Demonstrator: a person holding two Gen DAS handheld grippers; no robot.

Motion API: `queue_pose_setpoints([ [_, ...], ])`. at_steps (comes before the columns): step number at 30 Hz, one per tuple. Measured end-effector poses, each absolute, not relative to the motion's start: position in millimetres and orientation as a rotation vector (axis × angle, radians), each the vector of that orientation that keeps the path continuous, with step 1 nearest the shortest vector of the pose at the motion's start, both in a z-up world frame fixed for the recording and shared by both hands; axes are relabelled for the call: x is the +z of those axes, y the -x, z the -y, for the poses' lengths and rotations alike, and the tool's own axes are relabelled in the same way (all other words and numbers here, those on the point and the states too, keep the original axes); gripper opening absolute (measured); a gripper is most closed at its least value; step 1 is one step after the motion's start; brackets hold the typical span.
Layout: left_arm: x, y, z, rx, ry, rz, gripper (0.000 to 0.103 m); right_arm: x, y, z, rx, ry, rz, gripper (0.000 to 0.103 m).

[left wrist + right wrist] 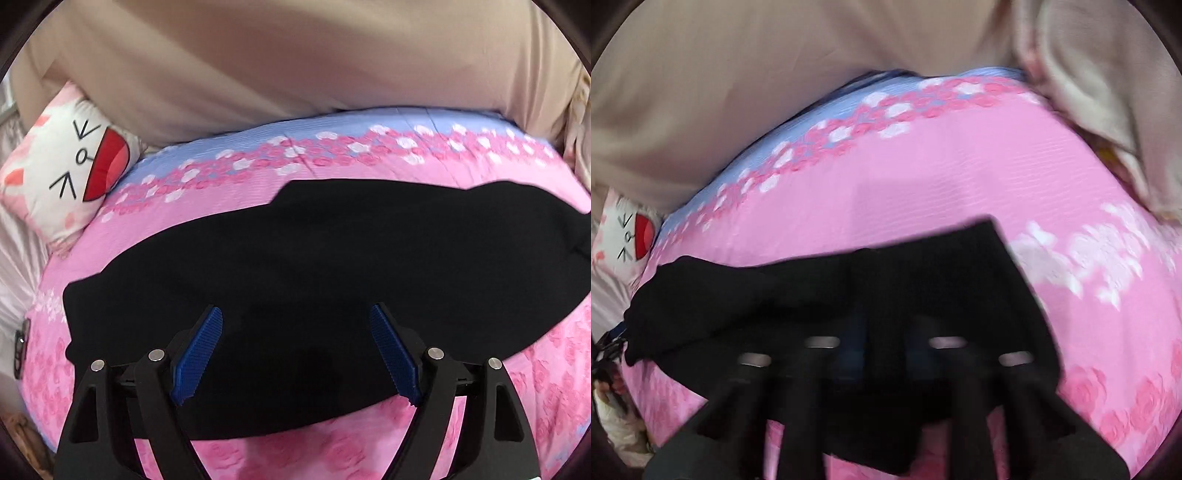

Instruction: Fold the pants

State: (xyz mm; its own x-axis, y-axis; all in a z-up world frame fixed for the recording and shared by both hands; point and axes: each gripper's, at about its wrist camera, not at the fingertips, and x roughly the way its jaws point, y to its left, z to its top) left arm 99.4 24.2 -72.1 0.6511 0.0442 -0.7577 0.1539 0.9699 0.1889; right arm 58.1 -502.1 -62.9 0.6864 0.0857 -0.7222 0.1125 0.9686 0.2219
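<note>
Pink flowery bedding with a blue strip (332, 155) is covering the bed, and a tan headboard is standing behind it. We are looking at the soft black pants (332, 266) lying long and flat across the bed, partly folded, we think. A white cat-face pillow (70, 162) is sitting off to the side, well apart from the pants.

Our left tool (295, 354) is hanging over the near part of the pants with its blue pads (199, 354) spread wide, holding nothing. Our right tool (886, 354) is very blurry. It is sitting at a raised end of the pants (849, 295), but we cannot tell if it is pinching the cloth or not.

We are guessing the next fold is coming. To do it well, we should be grabbing both layers near the edge, lifting evenly, and keeping the edges lined up. Loose cloth could be bunching if we are rushing.
</note>
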Motion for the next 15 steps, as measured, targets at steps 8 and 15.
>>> queue_pose_setpoints([
  [8,-95.9,-96.1,-38.4,-0.018,-0.247,-0.941,0.08,-19.9,31.9,483.7,-0.225,0.312,-0.612,0.096],
  [15,-97.9,-89.4,-39.4,-0.019,-0.234,-0.954,0.08,-59.5,100.2,530.1,-0.321,-0.127,-0.719,0.085],
])
